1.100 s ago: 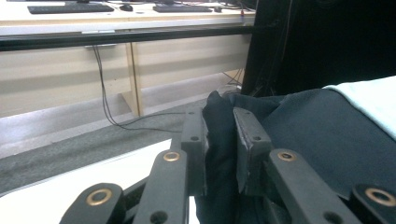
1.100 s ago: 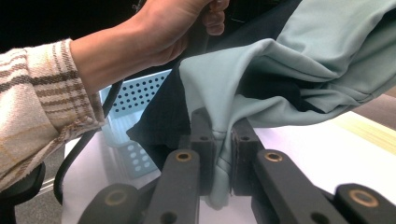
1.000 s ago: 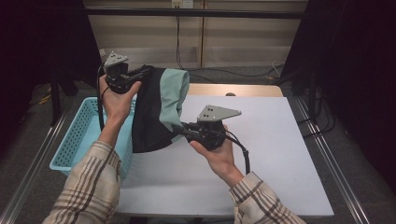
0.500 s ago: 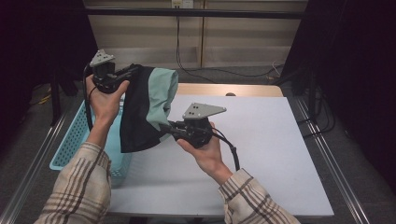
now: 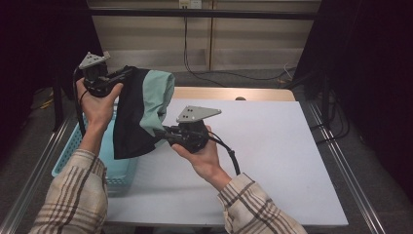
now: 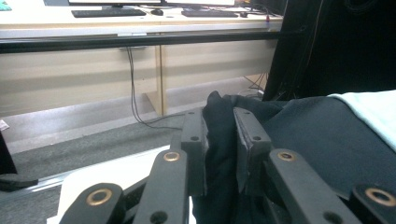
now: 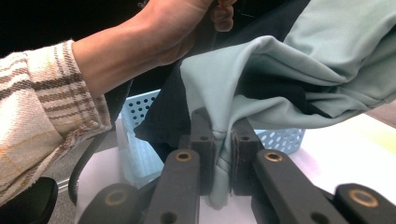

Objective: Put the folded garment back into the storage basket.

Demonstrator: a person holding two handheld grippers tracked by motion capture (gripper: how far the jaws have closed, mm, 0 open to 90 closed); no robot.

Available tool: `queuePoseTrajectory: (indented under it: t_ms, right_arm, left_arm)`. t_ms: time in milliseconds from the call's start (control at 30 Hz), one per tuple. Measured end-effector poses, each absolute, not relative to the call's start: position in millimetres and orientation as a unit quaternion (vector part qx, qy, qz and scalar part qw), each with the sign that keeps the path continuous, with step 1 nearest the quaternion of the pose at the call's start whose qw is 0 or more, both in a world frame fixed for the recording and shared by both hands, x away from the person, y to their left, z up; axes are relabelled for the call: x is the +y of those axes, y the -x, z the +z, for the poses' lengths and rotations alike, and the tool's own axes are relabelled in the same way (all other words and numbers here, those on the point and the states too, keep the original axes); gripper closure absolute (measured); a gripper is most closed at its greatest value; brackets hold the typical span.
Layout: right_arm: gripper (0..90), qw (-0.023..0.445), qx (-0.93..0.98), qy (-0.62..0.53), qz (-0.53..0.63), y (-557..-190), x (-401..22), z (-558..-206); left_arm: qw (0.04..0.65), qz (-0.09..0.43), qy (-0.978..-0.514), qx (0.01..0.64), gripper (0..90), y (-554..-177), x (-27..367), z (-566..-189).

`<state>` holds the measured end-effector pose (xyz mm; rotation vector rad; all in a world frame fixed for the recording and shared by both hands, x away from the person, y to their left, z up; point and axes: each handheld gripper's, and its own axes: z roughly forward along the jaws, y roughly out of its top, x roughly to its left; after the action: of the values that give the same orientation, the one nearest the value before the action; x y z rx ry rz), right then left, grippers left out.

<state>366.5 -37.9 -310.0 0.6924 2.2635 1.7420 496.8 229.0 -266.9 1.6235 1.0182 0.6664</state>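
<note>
Holding a garment (image 5: 141, 114) in the air, both units clamped on it. Left hand-held gripper (image 5: 127, 73): jaws closed down on a black fold at the garment's top corner; left gripper view shows dark cloth (image 6: 224, 154) pinched betw. both pads, more black fabric running off to the right of the jaws w/ a strip of mint at far right. Right hand-held gripper (image 5: 163, 132): jaws closed on a mint edge at the garment's lower side; right gripper view shows mint cloth (image 7: 222, 140) squeezed betw. the pads, a tail of it hanging just below them.

Garment: black and mint, stretched diagonally betw. the two units, left unit higher and farther from the person, right unit lower and nearer. Bulk of the cloth sags below the left unit and to the left of the right unit.

Basket (image 5: 80, 141), light blue, perforated: directly under the left unit and the hanging cloth, just left of the right unit; in right gripper view it sits behind the jaws (image 7: 144, 116). Garment's lower hem hangs over the basket's near-right part; contact cannot be told.

Counter (image 5: 272, 151), white top: under the right unit, extending to its right. Left hand (image 5: 100, 105) and right hand (image 5: 202, 153) each wrap a unit's body; plaid sleeves on both arms.
</note>
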Motion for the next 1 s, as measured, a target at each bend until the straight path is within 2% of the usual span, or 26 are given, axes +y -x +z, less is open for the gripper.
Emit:
queuePoseTrajectory:
  t_ms: [1000]
  right_arm:
    - [83.2,0.087,0.777,-0.208,0.588,-376,16,-308]
  left_arm:
    - [0.530,0.294,-0.659,0.446,76.1,-490,280,-261]
